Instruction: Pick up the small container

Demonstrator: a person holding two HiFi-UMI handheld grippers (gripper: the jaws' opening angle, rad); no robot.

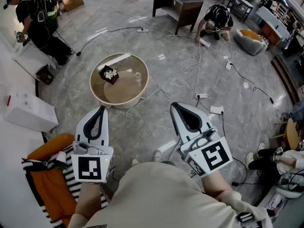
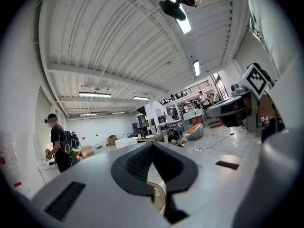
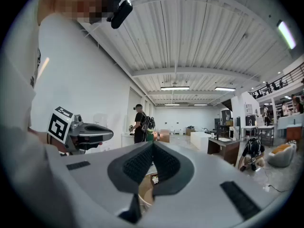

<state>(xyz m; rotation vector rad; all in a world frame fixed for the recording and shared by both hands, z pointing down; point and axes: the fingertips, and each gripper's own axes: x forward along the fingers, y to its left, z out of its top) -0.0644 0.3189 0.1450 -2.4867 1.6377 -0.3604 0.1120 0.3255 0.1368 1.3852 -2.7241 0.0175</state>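
Awaiting approach: left gripper (image 1: 100,109), right gripper (image 1: 176,106), fingers clenched empty, well short of tabletop (image 1: 118,93); small container (image 1: 138,75) near its right edge.

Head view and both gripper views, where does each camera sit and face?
Head view: on the person's head, facing steeply down at the floor and round table; shows torso, forearms, left gripper and right gripper.
Left gripper view: on the left gripper, facing along its shut jaws across the room; shows the person's torso and right gripper.
Right gripper view: on the right gripper, facing along its shut jaws; shows the torso and left gripper.
Shared: all three catch the round table.
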